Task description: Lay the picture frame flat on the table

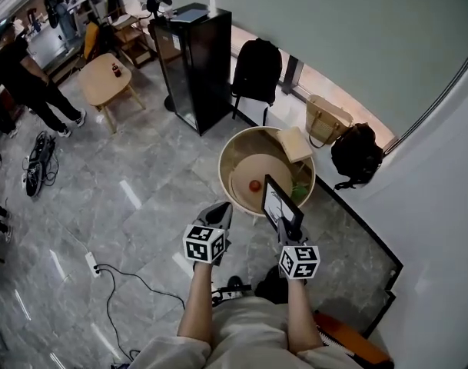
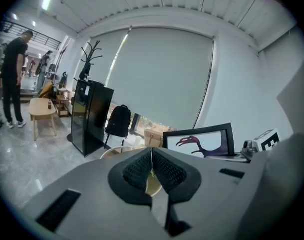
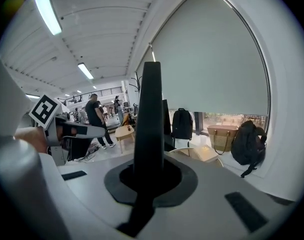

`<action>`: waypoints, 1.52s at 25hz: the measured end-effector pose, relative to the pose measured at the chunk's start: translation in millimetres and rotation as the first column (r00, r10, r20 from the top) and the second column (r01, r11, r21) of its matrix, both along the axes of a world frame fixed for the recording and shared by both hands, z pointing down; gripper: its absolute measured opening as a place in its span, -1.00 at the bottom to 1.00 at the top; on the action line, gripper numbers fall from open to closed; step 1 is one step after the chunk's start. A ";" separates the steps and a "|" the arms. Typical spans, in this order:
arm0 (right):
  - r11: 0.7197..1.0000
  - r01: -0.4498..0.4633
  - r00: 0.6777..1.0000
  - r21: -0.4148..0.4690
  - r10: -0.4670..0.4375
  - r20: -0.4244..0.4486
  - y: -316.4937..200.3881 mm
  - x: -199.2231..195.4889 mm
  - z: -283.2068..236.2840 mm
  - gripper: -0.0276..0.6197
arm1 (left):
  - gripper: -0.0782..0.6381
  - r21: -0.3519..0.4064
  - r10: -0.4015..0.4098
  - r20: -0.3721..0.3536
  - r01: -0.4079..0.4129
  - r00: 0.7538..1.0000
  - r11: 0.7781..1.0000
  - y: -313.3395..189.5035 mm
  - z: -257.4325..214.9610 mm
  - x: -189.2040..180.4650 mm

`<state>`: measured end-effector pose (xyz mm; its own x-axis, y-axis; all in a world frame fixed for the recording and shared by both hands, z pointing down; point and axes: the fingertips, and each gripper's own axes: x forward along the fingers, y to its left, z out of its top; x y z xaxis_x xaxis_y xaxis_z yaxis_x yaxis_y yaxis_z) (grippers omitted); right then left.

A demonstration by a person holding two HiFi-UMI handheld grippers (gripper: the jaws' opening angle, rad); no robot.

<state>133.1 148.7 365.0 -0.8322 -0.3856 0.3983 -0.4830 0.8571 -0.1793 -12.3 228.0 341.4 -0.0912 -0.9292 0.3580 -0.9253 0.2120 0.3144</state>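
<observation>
"2 grippers are up in the head view. What does the right gripper (image 1: 290, 225) have?"

"Its jaws are clamped on the picture frame (image 1: 278, 204). In the right gripper view the frame (image 3: 148, 114) stands edge-on as a dark upright bar rising out of the right gripper (image 3: 149, 174)."

"So where does the frame sit in the scene?"

"It stands upright in that grip, over the near right rim of the round table (image 1: 241, 141). Whether it touches the table cannot be told. From the left gripper view the picture frame (image 2: 199, 144) shows its face, 1 dark bird on a pale ground."

"And the left gripper (image 1: 218, 210)?"

"Its jaws are pressed together with nothing between them, as the left gripper view shows (image 2: 152, 169). It hangs just left of the frame, near the table's near edge."

"What lies on the table?"

"1 small red round object (image 1: 255, 185) near the frame, something green (image 1: 299, 187) at the right, and a beige box (image 1: 295, 143) on the far right rim."

"And around it?"

"A tan handbag (image 1: 326, 119) and a black backpack (image 1: 356, 154) lie to the far right by the window. A 2nd backpack (image 1: 257, 68) rests on a chair beyond the table, beside a tall black cabinet (image 1: 195, 64). Far left, a person (image 1: 22, 75) stands near a small wooden table (image 1: 104, 79)."
</observation>
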 end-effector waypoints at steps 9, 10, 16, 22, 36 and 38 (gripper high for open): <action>0.995 0.102 0.995 -0.018 -0.102 -0.012 -55.6 -80.4 13.6 -0.79 | -0.72 -0.044 -0.086 0.018 0.086 0.996 0.995 -24.7 9.1 -60.7; 0.992 0.123 0.992 -0.025 -0.123 -0.001 -62.6 -94.1 11.3 -0.79 | -0.72 -0.046 -0.109 0.025 0.110 0.994 0.993 -28.1 5.5 -69.9; 0.949 0.313 0.949 -0.031 -0.312 0.037 -82.9 -179.1 -4.8 -0.80 | -0.72 -0.030 -0.262 0.068 0.265 0.963 0.964 -49.4 -24.0 -128.2; 0.886 0.459 0.887 -0.067 -0.453 0.087 -104.4 -214.8 -8.3 -0.79 | -0.72 -0.070 -0.324 0.082 0.330 0.942 0.941 -99.9 -17.1 -146.1; 0.935 0.326 0.944 -0.139 -0.315 0.098 -218.9 -217.4 17.7 -0.79 | -0.72 -0.103 -0.212 0.086 0.220 0.973 0.970 -213.6 -9.3 -154.5; 0.947 0.277 0.959 -0.160 -0.264 0.100 -230.9 -216.8 24.2 -0.79 | -0.72 -0.100 -0.168 0.079 0.175 0.983 0.980 -226.9 -6.1 -156.5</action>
